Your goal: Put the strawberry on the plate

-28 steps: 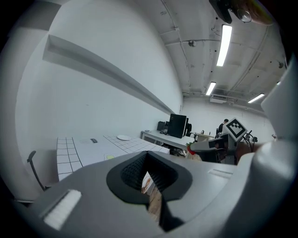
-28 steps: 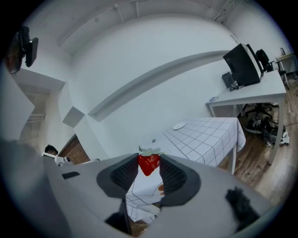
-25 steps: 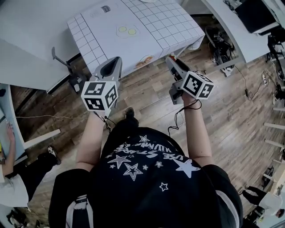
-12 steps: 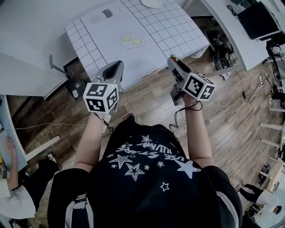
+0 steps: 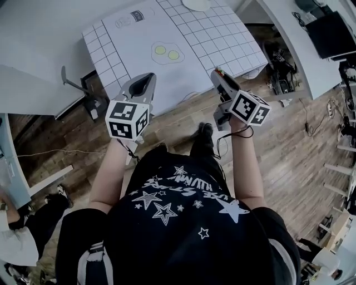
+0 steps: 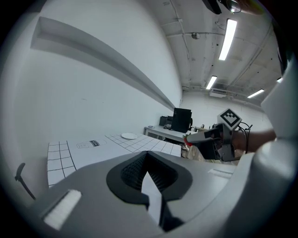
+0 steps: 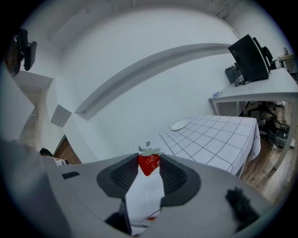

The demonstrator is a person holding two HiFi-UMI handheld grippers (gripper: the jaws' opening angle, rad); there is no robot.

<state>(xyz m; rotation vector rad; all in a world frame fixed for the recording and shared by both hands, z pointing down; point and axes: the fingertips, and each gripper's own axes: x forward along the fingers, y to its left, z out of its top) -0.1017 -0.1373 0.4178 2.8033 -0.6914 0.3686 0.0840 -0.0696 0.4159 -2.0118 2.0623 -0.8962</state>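
A red strawberry (image 7: 149,163) with a pale green cap is pinched between the jaws of my right gripper (image 7: 149,159), which is shut on it. In the head view this gripper (image 5: 217,73) is held in the air at the near edge of the table (image 5: 128,39), the strawberry (image 5: 219,70) at its tip. A small white plate (image 7: 179,125) lies far back on the gridded cloth; it also shows at the top of the head view as the plate (image 5: 196,4). My left gripper (image 5: 146,78) hovers level at the left, its jaws shut on nothing.
The white cloth carries a printed outline with two yellow-green circles (image 5: 167,52). A desk with a monitor (image 5: 332,33) stands at the right, cables on the wood floor below it. A metal stand (image 5: 75,83) is left of the table.
The table has drawn nearer and lower in the head view as the person steps toward it. Both grippers keep their pose, the strawberry still held.
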